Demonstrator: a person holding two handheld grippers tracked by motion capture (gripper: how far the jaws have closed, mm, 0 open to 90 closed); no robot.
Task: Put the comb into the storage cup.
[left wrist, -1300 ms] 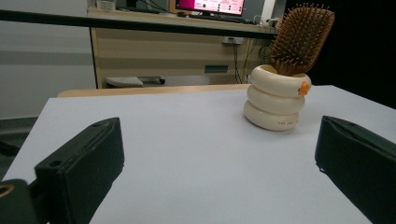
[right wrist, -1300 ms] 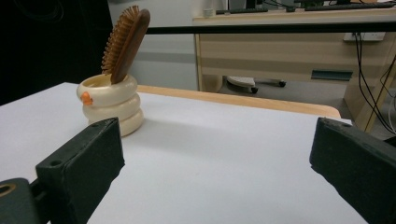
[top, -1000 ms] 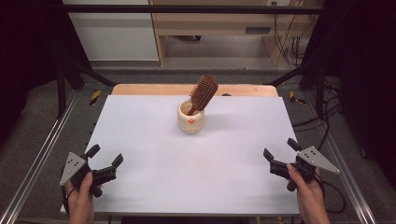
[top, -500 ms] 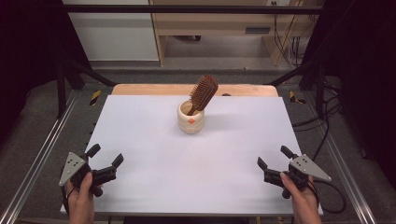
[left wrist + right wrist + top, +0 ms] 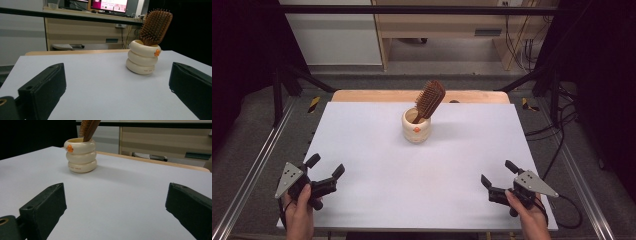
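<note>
Left gripper (image 5: 325, 173): held in the person's left hand (image 5: 299, 215) at the near left corner of the white table (image 5: 362, 150); jaws spread wide, nothing between them.

Right gripper (image 5: 498, 176): held in the right hand (image 5: 532, 220) at the near right corner, cable (image 5: 569, 220) trailing off the table edge; jaws likewise spread wide and empty.

Table surface between grippers and holder: bare white, nothing standing in the way.

Holder (image 5: 416, 126): cream, three stacked rings, upright toward the far middle of the table, well apart from both grippers. Small orange mark (image 5: 157, 52) on the top ring; small print on the bottom ring, too small to read.

Hairbrush (image 5: 430, 100): brown wooden paddle type, handle down inside the holder, bristled head leaning out above the rim.

Beyond the table: wooden board edge (image 5: 362, 95), desk (image 5: 82, 30), monitor (image 5: 108, 5) showing pink panels, text unreadable.
</note>
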